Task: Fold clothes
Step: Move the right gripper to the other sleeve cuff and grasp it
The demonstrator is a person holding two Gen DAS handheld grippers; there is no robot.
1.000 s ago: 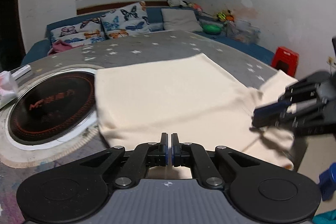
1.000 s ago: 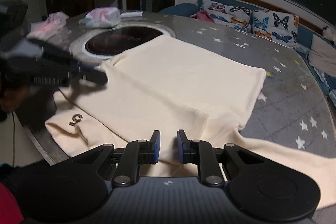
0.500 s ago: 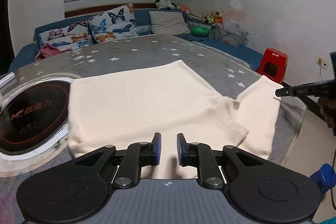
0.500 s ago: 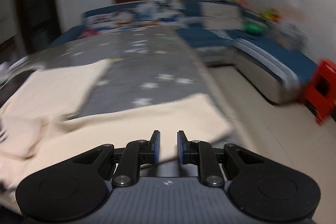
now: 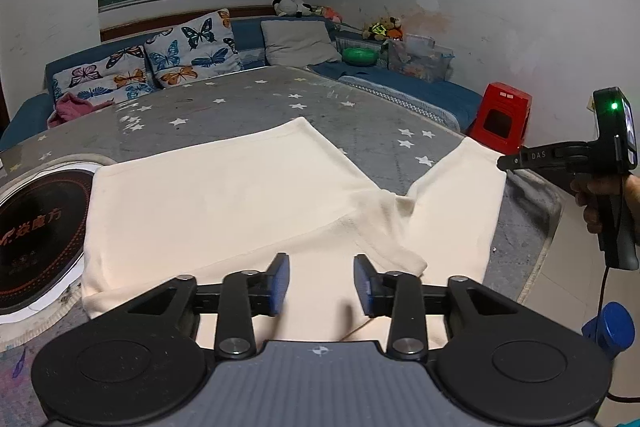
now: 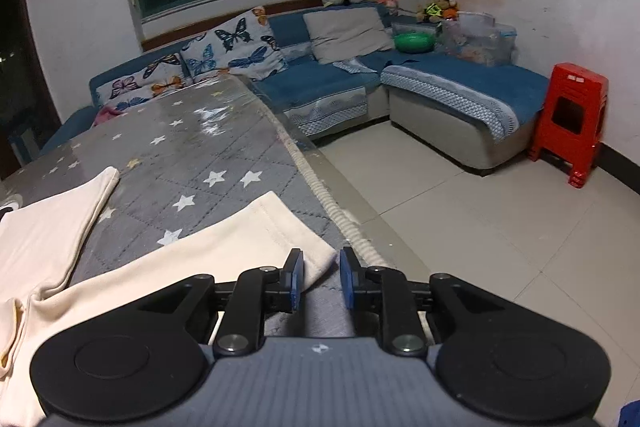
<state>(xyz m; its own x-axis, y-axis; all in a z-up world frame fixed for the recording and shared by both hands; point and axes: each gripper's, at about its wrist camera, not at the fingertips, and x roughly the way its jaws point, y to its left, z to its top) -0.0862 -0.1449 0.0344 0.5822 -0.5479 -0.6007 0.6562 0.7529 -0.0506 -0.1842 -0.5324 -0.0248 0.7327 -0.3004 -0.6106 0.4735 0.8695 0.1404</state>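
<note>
A cream long-sleeved garment lies partly folded on the grey star-patterned table. One sleeve stretches to the table's right edge. My left gripper is open and empty just above the garment's near folded edge. My right gripper is open, its jaws on either side of the sleeve's cuff corner at the table edge. The right gripper also shows in the left wrist view, just off the cuff. The sleeve runs left in the right wrist view.
A round induction hob is set in the table left of the garment. A blue sofa with cushions wraps the far side. A red stool stands on the tiled floor right of the table edge.
My left gripper went from shut to open and moved back from the garment. My right gripper swung away from the garment's body to the sleeve cuff at the table edge and opened wider.
</note>
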